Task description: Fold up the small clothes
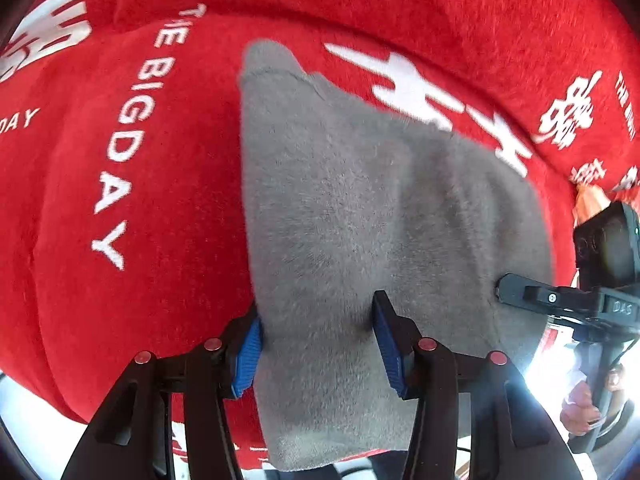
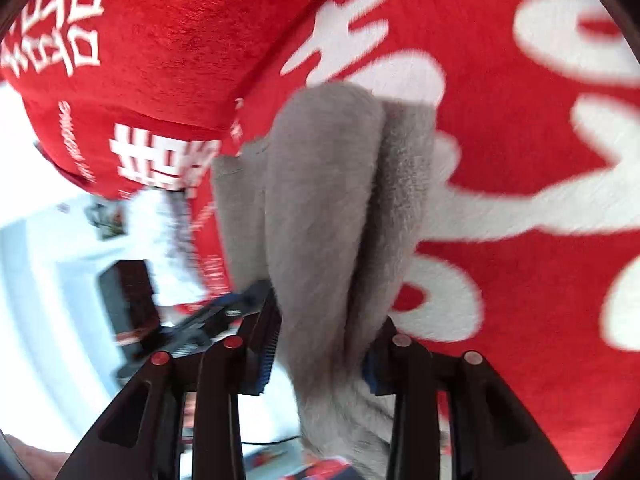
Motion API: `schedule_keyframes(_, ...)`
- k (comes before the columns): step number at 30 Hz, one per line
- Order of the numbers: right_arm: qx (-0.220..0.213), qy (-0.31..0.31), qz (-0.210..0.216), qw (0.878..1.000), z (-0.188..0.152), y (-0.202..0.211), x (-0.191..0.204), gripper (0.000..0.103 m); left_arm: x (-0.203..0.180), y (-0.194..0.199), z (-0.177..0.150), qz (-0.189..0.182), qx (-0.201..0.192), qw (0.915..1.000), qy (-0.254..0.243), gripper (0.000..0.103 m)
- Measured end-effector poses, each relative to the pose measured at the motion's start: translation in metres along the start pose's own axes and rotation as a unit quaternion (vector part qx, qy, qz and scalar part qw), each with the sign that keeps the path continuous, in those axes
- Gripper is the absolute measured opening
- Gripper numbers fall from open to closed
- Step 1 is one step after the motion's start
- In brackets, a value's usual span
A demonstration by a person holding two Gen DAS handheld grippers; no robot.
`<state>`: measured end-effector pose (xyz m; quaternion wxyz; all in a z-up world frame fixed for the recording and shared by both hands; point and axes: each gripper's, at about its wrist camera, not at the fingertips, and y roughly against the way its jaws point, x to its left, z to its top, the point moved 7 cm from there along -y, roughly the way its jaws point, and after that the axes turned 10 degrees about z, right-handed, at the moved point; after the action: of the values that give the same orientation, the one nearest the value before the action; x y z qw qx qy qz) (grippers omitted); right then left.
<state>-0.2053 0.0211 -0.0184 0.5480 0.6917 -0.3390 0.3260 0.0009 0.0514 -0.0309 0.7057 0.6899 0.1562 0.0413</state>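
Cloth: small grey fuzzy fleece cloth (image 1: 360,208), lifted between both grippers over the red cover, bunched into vertical folds in the right wrist view (image 2: 328,208)
Surface: red plush cover with white lettering (image 1: 120,200), fills most of both views (image 2: 520,160); what lies under it cannot be told
Left gripper (image 1: 320,344): black, blue pads; jaws part-way apart with the grey cloth's near edge between them, both pads against the fabric, so clamped on the cloth
Right gripper (image 2: 324,340): black, blue pads; jaws part-way apart, a thick bunch of grey cloth filling the gap, pads touch it on both sides; also seen at the right edge of the left wrist view (image 1: 532,296), tip at the cloth's right side
Hand (image 1: 580,404): a person's hand on the right gripper's handle, low right of the left wrist view
Blur: right wrist view smeared, background at left unreadable
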Motion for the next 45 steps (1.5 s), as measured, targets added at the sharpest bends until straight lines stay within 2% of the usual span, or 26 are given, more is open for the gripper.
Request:
schedule_keyframes(2,-0.018,0.017,-0.055,0.998,0.003,0.017,-0.006,0.043,0.011,0.011,0.001,0.011,-0.024,0.9995,0.015,0.052)
schedule_keyframes(3,-0.023,0.023,-0.07,0.997,0.004,0.025,-0.008,0.043,0.016,0.015,0.002,0.018,-0.034,0.999,0.021,0.056)
schedule_keyframes(4,-0.022,0.024,-0.073,0.997,0.003,0.029,-0.011,0.039,0.022,0.019,0.003,0.026,-0.044,0.9983,0.028,0.068)
schedule_keyframes(5,-0.02,0.024,-0.078,0.996,0.003,0.031,-0.012,0.026,0.031,0.022,0.003,0.041,-0.057,0.9969,0.035,0.075)
schedule_keyframes(6,-0.018,0.029,-0.088,0.996,0.002,0.032,-0.015,0.025,0.037,0.022,0.002,0.055,-0.065,0.9955,0.042,0.075)
schedule_keyframes(8,-0.014,0.046,-0.11,0.993,0.005,0.028,-0.015,0.023,0.04,0.012,0.003,0.067,-0.056,0.9951,0.048,0.075)
schedule_keyframes(10,-0.009,0.072,-0.165,0.984,0.005,0.028,-0.029,0.02,0.043,-0.002,0.0,0.073,-0.04,0.9952,0.051,0.077)
schedule_keyframes(11,-0.007,0.081,-0.195,0.977,0.006,0.026,-0.037,0.015,0.039,-0.008,0.0,0.075,-0.036,0.9952,0.052,0.084)
schedule_keyframes(12,-0.006,0.084,-0.208,0.974,0.006,0.027,-0.044,0.015,0.039,-0.009,0.0,0.085,-0.039,0.9944,0.05,0.087)
schedule_keyframes(14,-0.017,0.071,-0.208,0.975,0.005,0.031,-0.047,0.017,0.037,-0.004,0.0,0.104,-0.046,0.9927,0.039,0.087)
schedule_keyframes(17,-0.028,0.087,-0.244,0.965,0.0,0.042,-0.039,0.018,0.036,0.004,-0.005,0.13,-0.054,0.9899,0.015,0.087)
schedule_keyframes(19,-0.031,0.085,-0.239,0.967,-0.008,0.049,-0.032,0.021,0.036,0.008,-0.01,0.139,-0.054,0.9888,0.0,0.087)
schedule_keyframes(22,-0.038,0.069,-0.179,0.981,-0.029,0.059,-0.015,0.021,0.037,0.017,-0.023,0.134,-0.055,0.9893,-0.012,0.087)
schedule_keyframes(27,-0.032,0.08,-0.153,0.984,-0.067,0.049,0.008,0.021,0.036,0.012,-0.054,0.13,-0.025,0.9911,-0.018,0.087)
schedule_keyframes(30,-0.001,0.089,-0.184,0.979,-0.084,0.022,0.005,0.021,0.033,0.0,-0.07,0.127,-0.004,0.9916,-0.023,0.087)
schedule_keyframes(35,0.016,0.06,-0.259,0.964,-0.091,0.004,-0.037,0.021,0.032,-0.013,-0.091,0.136,0.027,0.9898,-0.035,0.087)
schedule_keyframes(39,0.014,0.035,-0.263,0.964,-0.092,0.009,-0.049,0.024,0.032,-0.008,-0.095,0.136,0.026,0.9898,-0.034,0.087)
schedule_keyframes(45,0.025,0.036,-0.279,0.959,-0.095,0.008,-0.044,0.026,0.036,0.006,-0.097,0.135,0.023,0.9905,-0.014,0.087)
